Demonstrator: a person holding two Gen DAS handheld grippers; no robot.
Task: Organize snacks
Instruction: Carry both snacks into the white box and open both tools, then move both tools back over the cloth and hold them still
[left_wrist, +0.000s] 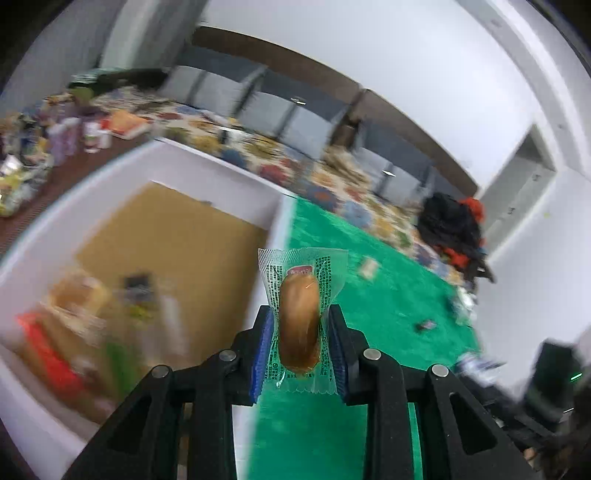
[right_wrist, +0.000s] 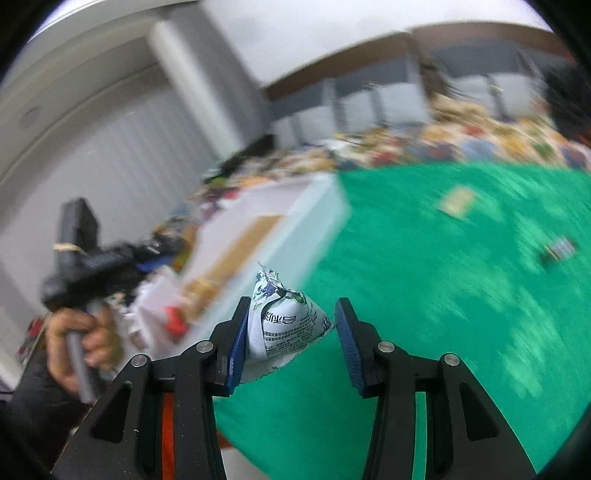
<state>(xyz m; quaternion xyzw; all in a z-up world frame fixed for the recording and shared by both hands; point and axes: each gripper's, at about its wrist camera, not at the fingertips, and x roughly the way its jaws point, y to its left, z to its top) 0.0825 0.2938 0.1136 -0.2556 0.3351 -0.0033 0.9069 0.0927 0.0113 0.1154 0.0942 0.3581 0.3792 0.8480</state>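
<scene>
Bun (left_wrist: 299, 325) in a clear wrapper stands on end, pinched between the blue pads of the left gripper (left_wrist: 300, 345), above the green mat (left_wrist: 388, 295) beside the near corner of a white box (left_wrist: 207, 162). Blurred snacks (left_wrist: 74, 317) lie inside the box on its brown floor. Right gripper (right_wrist: 290, 338) holds a white pouch (right_wrist: 280, 325) that touches both pads, jaws fairly wide. Farther out on the mat lie a pale packet (right_wrist: 456, 201) and a dark packet (right_wrist: 559, 249), well apart
</scene>
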